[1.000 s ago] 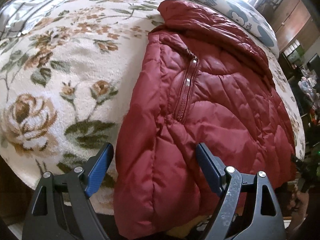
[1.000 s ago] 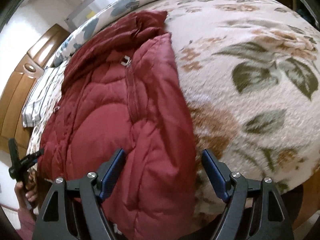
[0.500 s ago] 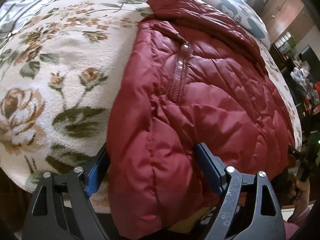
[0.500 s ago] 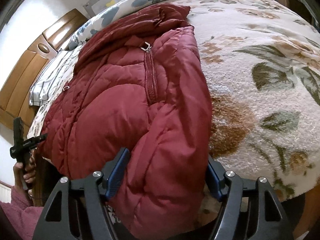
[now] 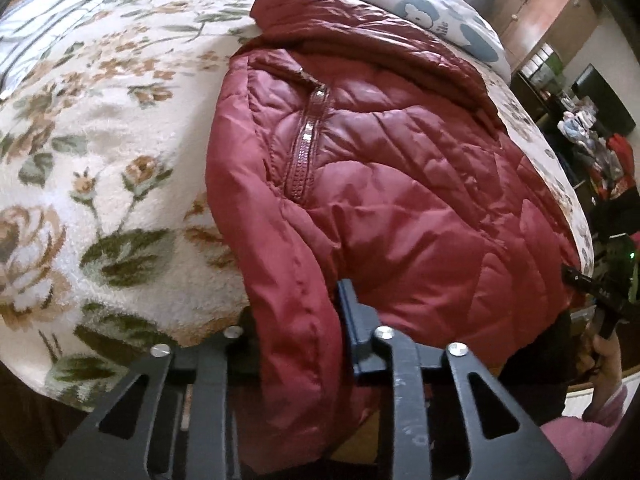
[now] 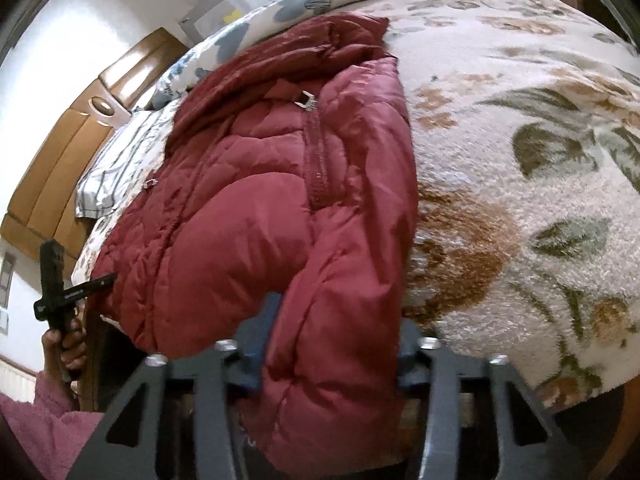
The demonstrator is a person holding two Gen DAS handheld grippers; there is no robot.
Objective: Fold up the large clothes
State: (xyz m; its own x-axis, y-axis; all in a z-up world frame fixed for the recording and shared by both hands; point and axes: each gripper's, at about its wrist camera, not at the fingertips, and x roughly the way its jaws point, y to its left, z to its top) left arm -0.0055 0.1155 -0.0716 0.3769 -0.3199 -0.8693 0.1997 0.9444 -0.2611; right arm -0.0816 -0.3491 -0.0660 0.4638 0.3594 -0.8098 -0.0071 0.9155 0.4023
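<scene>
Jacket (image 5: 400,208) hem lies on the bed (image 5: 100,140), now pinched: my left hand-held gripper (image 5: 296,320) and right hand-held gripper (image 6: 332,340), wide 1 second ago, are closing onto it. Lift can follow.

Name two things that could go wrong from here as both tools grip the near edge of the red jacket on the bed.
Both tools are closing on puffy folds of the red jacket, whose glossy shell may slip from the left tool or right tool. Its near edge overhangs the floral blanket, so once released it might slide off.
</scene>
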